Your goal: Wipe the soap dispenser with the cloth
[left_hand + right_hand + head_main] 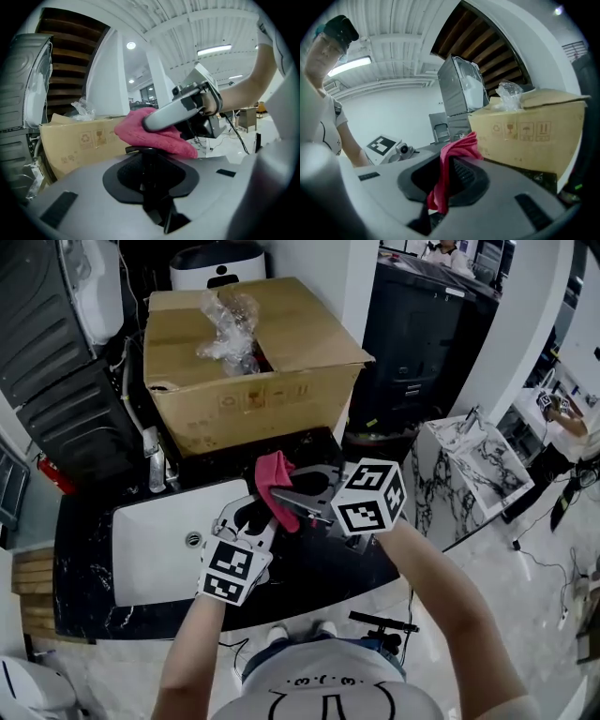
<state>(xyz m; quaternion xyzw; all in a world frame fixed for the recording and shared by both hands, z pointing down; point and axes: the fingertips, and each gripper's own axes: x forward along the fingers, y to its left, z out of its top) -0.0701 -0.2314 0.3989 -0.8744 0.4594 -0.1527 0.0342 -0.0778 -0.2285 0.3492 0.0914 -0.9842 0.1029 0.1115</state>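
The left gripper (pixel 251 517) has its fingers narrowed onto a dark soap dispenser (pixel 149 174) and holds it upright by the neck, over the right edge of the white sink (pixel 150 554) in the black worktop (pixel 323 570). The right gripper (pixel 287 499) comes in from the right with its fingers pinched on a pink cloth (pixel 274 486). The cloth (pixel 152 133) lies bunched on the dispenser's flat top, touching it, with a tail hanging down between the right fingers (pixel 466 176). Behind them stands a cardboard box (pixel 253 381), open, with crumpled plastic (pixel 230 329) in it.
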